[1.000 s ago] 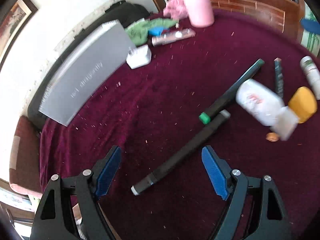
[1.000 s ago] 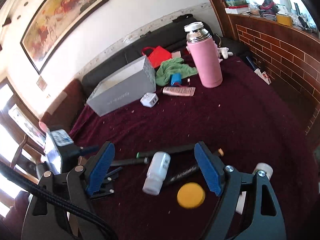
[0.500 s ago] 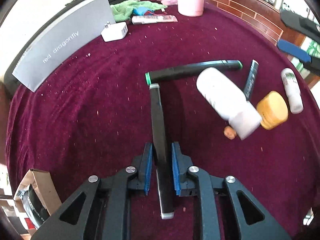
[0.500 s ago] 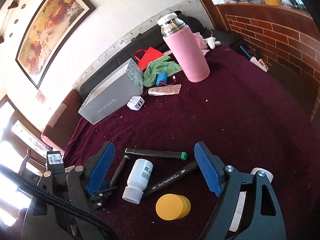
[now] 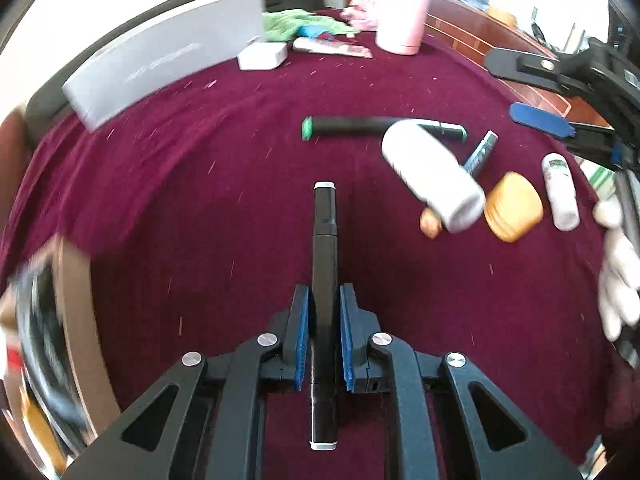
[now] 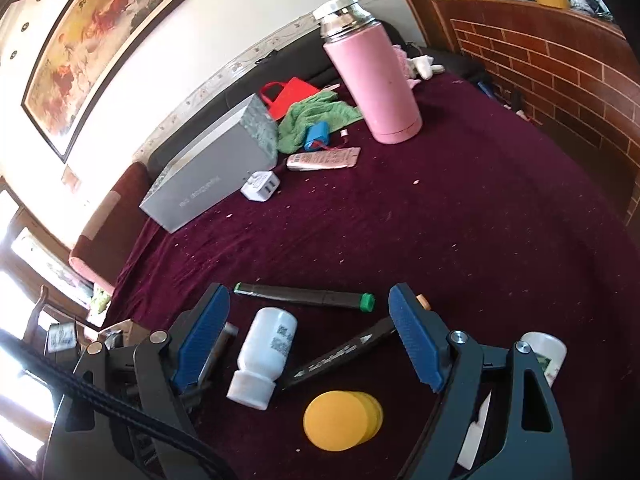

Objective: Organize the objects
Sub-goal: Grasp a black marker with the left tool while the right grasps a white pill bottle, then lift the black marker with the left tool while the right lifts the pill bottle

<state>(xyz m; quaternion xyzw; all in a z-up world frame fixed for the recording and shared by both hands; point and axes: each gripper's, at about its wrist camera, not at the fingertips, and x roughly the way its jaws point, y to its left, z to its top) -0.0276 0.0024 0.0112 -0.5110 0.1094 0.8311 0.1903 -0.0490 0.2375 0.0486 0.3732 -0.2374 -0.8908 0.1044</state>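
Left gripper (image 5: 323, 332), its blue pads clamped on a black marker (image 5: 325, 248) above the maroon tablecloth (image 5: 200, 200); right gripper (image 6: 308, 340), jaws apart, hung over a white bottle (image 6: 266, 356), yellow lid (image 6: 340, 420) and second marker (image 6: 340, 356).

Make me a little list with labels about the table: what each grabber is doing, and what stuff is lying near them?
surface: dark red cloth
left gripper: jaws just closed, clamped on a black marker with white ends
right gripper: open, holding nothing, above the clutter
under right gripper: white bottle on its side, black marker with printed text, yellow round lid
just beyond: green-capped marker
far side: pink thermos upright, grey box, white charger, green towel
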